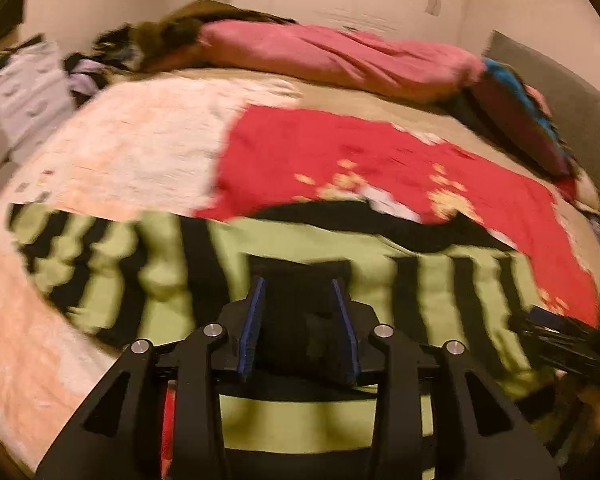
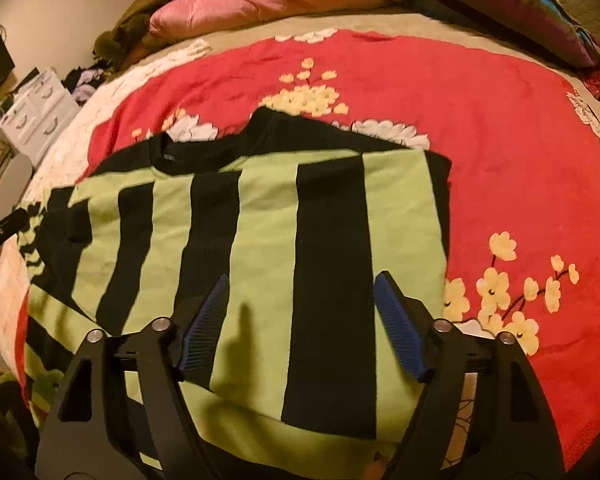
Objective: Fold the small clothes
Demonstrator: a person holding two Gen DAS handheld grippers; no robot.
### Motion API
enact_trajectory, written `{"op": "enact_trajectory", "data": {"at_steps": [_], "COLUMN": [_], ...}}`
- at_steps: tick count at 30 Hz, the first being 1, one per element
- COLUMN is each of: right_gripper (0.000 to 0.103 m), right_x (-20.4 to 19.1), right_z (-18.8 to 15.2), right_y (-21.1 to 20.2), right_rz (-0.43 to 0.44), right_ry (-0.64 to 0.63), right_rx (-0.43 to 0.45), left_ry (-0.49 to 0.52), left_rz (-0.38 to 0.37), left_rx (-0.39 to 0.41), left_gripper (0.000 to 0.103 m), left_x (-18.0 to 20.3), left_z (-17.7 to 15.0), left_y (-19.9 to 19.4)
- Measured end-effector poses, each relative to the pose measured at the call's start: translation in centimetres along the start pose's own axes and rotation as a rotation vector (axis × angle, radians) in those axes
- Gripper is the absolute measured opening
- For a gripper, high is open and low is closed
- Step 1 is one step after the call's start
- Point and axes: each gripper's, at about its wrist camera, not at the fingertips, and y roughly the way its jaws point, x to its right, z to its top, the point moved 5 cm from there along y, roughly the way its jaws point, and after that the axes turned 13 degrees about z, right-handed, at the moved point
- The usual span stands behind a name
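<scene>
Nearest to us are the black left gripper [image 1: 298, 328] with blue pads and, in the other view, the black right gripper [image 2: 304, 328] with blue pads. The left jaws stand partly open, with black cloth seen between the pads; we cannot tell if they pinch it. The right jaws stand wide open and hold nothing.

Under both lies the green and black striped knit sweater [image 2: 260, 240]. It lies on the red fleece blanket with yellow flowers [image 2: 500, 160] on the bed, with its black neck hole toward the far side. On the left, one striped sleeve [image 1: 72, 256] reaches onto the pale pink fuzzy blanket [image 1: 132, 152]. On the right, the body has a straight edge, so we think that side is folded in.

We think the left sleeve is next. We should pinch just the sleeve near its end, not the blanket below. We should lift it a little, lay it flat across the body, and keep the stripes lined up.
</scene>
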Motion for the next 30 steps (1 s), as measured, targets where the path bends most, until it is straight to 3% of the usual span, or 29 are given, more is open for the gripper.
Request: {"op": "enact_trajectory", "data": {"at_steps": [5,10,15,30], "right_gripper": [0.072,0.075,0.082,0.093], "right_x": [0.2,0.3,-0.4,-5.0], "right_z": [-0.7,-0.8,-0.4,1.5], "right_y": [0.8,0.9,0.4,-2.9], "right_rz": [-0.017,-0.007,0.011,0.095], "right_ry": [-0.015,-0.012,-0.027,-0.119], "right_rx": [-0.039,-0.046,-0.026,0.103], "left_ry": [0.092,0.077,0.032,-0.032], "left_rz": [0.036,0.037,-0.005,0.031], "left_rx": [-0.098,-0.126,-0.105,-0.037], "left_gripper": [0.043,0.045,0.059,0.083], "left_x": [2.7,2.1,1.6,-1.3], "left_z": [-2.7,-3.6,-3.0,-1.5], "left_y": [3.3,5.2,3.9,0.0]}}
